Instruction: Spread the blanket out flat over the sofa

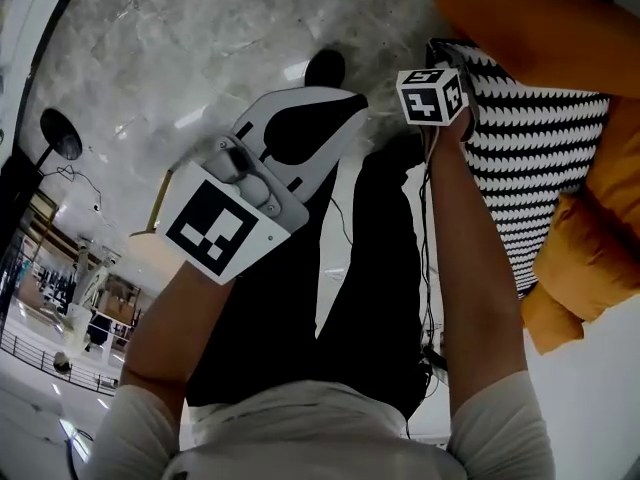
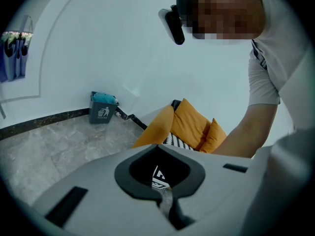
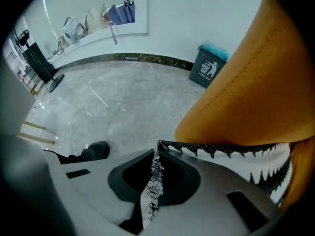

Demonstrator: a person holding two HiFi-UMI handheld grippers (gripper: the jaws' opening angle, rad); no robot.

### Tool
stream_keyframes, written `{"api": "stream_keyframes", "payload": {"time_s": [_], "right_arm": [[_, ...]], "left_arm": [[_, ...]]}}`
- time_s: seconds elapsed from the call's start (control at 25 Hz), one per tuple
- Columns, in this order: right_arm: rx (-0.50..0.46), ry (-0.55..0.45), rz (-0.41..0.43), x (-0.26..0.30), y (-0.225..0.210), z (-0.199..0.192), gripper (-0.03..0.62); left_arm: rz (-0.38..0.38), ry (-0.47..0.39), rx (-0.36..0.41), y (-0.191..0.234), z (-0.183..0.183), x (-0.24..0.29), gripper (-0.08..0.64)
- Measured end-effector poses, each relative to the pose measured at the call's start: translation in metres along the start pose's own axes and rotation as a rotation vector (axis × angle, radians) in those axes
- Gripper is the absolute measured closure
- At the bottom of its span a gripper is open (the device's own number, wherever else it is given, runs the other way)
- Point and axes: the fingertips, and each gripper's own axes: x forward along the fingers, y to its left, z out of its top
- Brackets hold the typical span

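A black-and-white patterned blanket (image 1: pixel 535 158) lies on the seat of an orange sofa (image 1: pixel 590 258), between its arm and cushions. My right gripper (image 3: pixel 153 173) points down at the blanket's near edge and is shut on a strip of the patterned cloth (image 3: pixel 231 156). In the head view only its marker cube (image 1: pixel 433 95) shows; the jaws are hidden below it. My left gripper (image 1: pixel 340 103) hangs over the floor left of the sofa, apart from the blanket. Its jaws (image 2: pixel 165 198) meet, with no cloth clearly between them. The left gripper view shows the sofa cushions (image 2: pixel 189 124) ahead.
A grey marble floor (image 1: pixel 200 58) runs to a white wall. A dark trash bin (image 3: pixel 210 68) stands by the wall beyond the sofa's arm. The person's black shoe (image 1: pixel 325 66) is on the floor, and a round stand base (image 1: pixel 60 133) sits at far left.
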Motion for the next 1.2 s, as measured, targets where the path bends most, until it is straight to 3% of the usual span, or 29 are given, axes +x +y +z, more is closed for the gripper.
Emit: {"api": "stream_keyframes", "payload": {"time_s": [0.16, 0.24, 0.48, 0.68, 0.88, 1.04, 1.2], "right_arm": [[0.051, 0.006, 0.005, 0.003, 0.008, 0.0, 0.546], [0.092, -0.023, 0.042, -0.005, 0.014, 0.003, 0.43], [0.107, -0.157, 0.119, -0.096, 0.032, 0.019, 0.408], [0.112, -0.28, 0.124, -0.222, 0.01, 0.011, 0.408], [0.145, -0.459, 0.044, -0.368, -0.049, 0.015, 0.41], [0.193, -0.599, -0.018, -0.495, -0.084, 0.006, 0.419], [0.179, -0.732, -0.106, -0.616, -0.111, -0.014, 0.475]], "left_arm": [[-0.006, 0.0, 0.002, -0.002, 0.002, -0.001, 0.551], [0.001, -0.002, -0.006, -0.006, 0.005, -0.002, 0.551], [0.016, -0.038, 0.019, -0.042, 0.042, -0.019, 0.551], [0.009, -0.085, 0.072, -0.116, 0.088, -0.036, 0.551], [-0.025, -0.197, 0.227, -0.199, 0.161, -0.063, 0.551], [-0.04, -0.258, 0.288, -0.267, 0.208, -0.092, 0.551], [-0.055, -0.302, 0.36, -0.333, 0.243, -0.115, 0.551]]}}
